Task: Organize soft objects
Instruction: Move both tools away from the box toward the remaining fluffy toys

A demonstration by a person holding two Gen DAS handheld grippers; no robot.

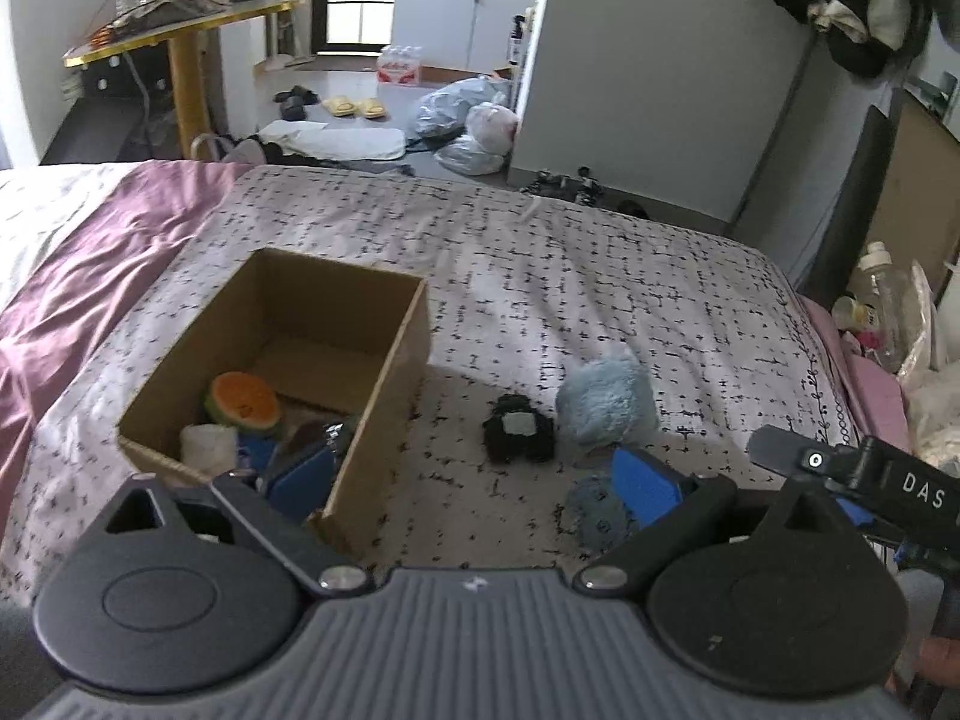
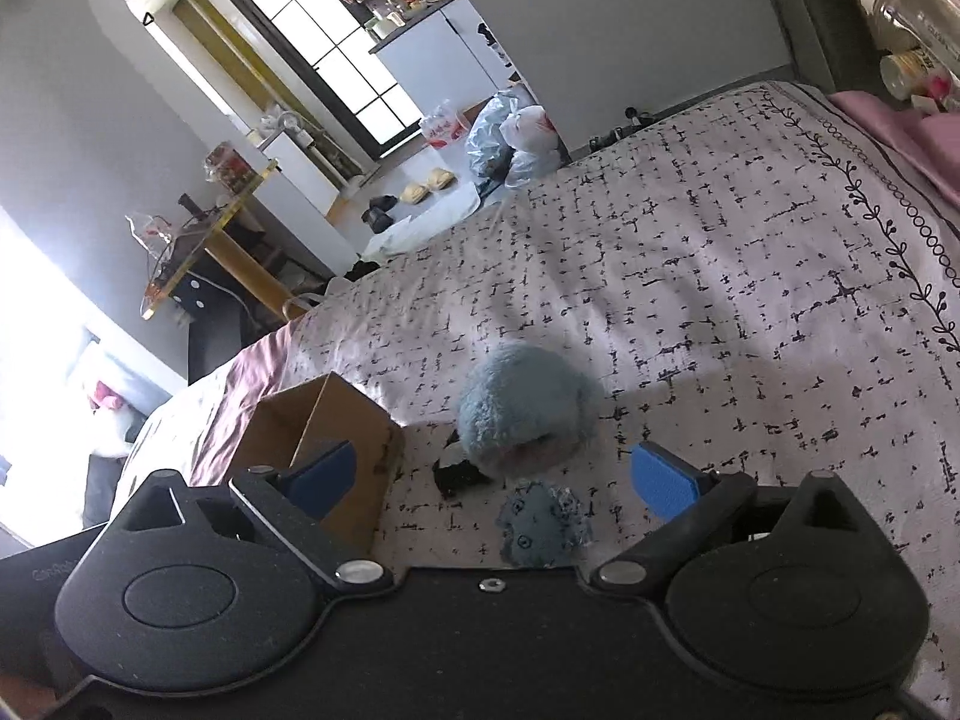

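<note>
An open cardboard box sits on the patterned bedspread; inside lie an orange-and-green plush slice, a white soft roll and other soft pieces. Right of the box lie a fluffy light-blue plush, a small black plush with a pale patch and a flat blue-grey soft piece. My left gripper is open, straddling the box's near right corner. My right gripper is open above the blue-grey piece, close to the light-blue plush and black plush, beside the box.
A purple satin sheet covers the bed's left side. Bottles and clutter stand at the bed's right edge. Beyond the foot of the bed are plastic bags, slippers and a yellow-edged table.
</note>
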